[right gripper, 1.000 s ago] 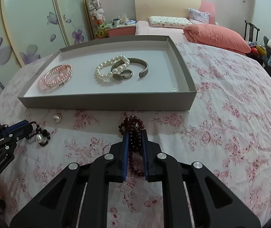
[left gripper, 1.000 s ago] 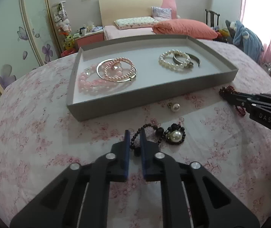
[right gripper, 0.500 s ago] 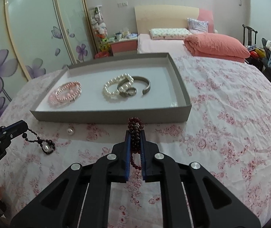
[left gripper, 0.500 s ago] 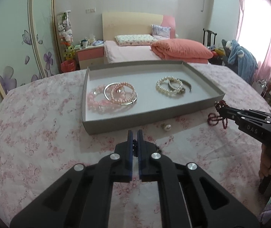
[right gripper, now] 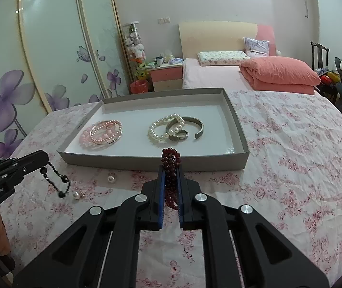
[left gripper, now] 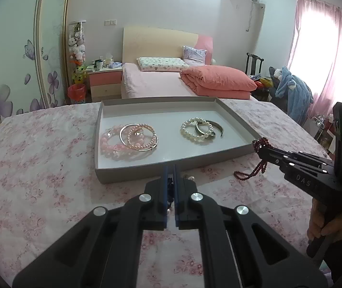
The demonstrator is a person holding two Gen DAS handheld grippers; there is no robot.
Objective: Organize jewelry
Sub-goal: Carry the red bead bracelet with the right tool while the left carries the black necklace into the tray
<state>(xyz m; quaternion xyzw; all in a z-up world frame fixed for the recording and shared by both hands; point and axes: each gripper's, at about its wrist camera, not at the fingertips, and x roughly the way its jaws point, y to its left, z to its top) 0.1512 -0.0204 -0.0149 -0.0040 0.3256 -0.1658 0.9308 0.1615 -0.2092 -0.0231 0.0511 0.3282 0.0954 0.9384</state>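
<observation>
A grey tray on the floral tablecloth holds pink bead bracelets, a white pearl bracelet and a metal cuff. My left gripper is shut on a black bead bracelet with a pearl, which hangs above the cloth in front of the tray. My right gripper is shut on a dark red bead bracelet, held up near the tray's near right corner.
A loose pearl lies on the cloth just in front of the tray. A bed, a nightstand and a chair with clothes stand behind the table.
Both grippers have lifted away from the cloth with their bracelets. The black bracelet and the red bracelet now hang in the air.
</observation>
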